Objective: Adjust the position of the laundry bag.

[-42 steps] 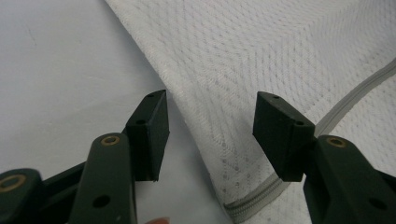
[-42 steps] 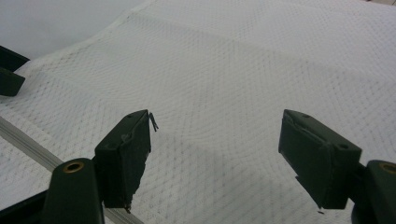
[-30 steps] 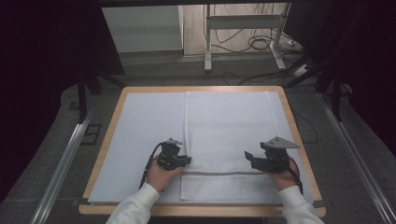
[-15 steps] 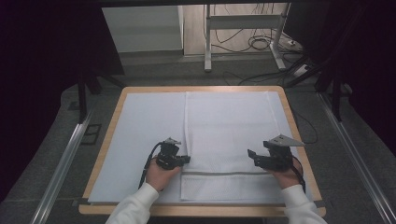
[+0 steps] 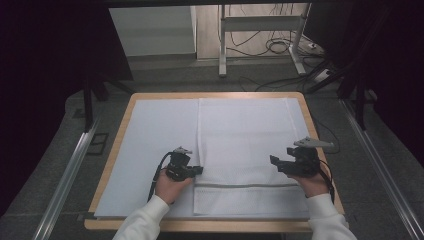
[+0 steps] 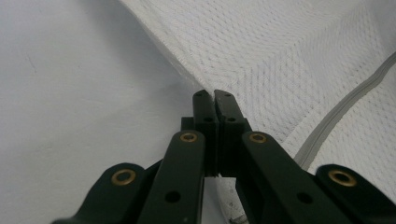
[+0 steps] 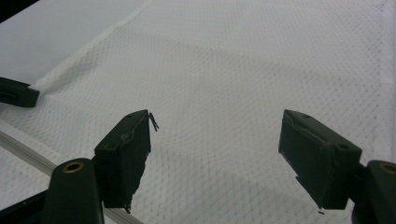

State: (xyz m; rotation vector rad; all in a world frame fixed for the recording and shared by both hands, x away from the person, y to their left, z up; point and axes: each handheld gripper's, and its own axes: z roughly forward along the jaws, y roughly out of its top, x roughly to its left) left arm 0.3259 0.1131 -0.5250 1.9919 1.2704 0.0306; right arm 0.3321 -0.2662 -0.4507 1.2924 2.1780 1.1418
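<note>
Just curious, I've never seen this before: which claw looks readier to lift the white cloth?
Probably the left claw: it is shut on the cloth's left edge. The right claw hangs open above the weave, gripping nothing.

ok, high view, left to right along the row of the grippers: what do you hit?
Bare white mat → left gripper, shut on the towel's left edge → white towel → right gripper, open over the towel → wooden table edge.
</note>
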